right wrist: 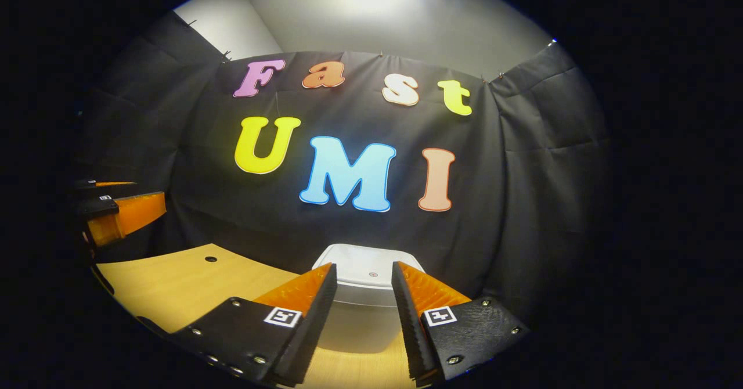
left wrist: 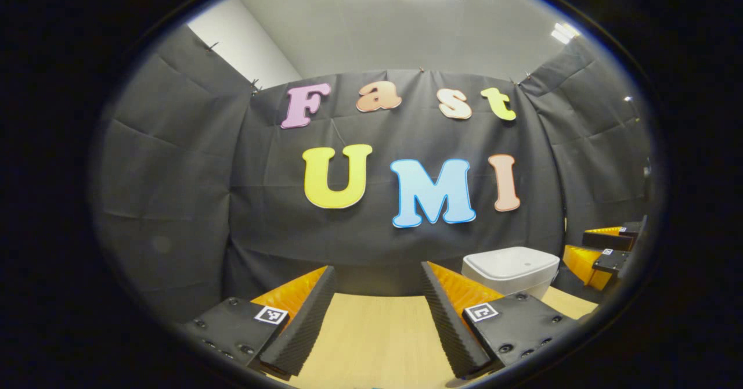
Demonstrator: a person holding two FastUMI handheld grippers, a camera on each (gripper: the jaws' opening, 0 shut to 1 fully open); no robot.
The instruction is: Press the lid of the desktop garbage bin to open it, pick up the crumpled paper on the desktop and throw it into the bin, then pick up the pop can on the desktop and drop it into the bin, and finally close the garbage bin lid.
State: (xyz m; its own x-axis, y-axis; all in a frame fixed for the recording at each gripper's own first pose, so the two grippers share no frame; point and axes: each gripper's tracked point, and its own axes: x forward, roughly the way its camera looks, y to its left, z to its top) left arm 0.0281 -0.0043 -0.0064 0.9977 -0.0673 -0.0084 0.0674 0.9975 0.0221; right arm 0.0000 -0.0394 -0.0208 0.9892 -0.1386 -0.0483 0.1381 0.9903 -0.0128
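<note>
Your left gripper (left wrist: 377, 305) hangs over the wooden desktop (left wrist: 371, 342) with jaws apart and nothing between them. Your right gripper (right wrist: 363, 308) is likewise spread, empty, facing the white garbage bin (right wrist: 365, 278). The bin stands at the desktop's far edge, its lid (right wrist: 368, 270) down.
</note>
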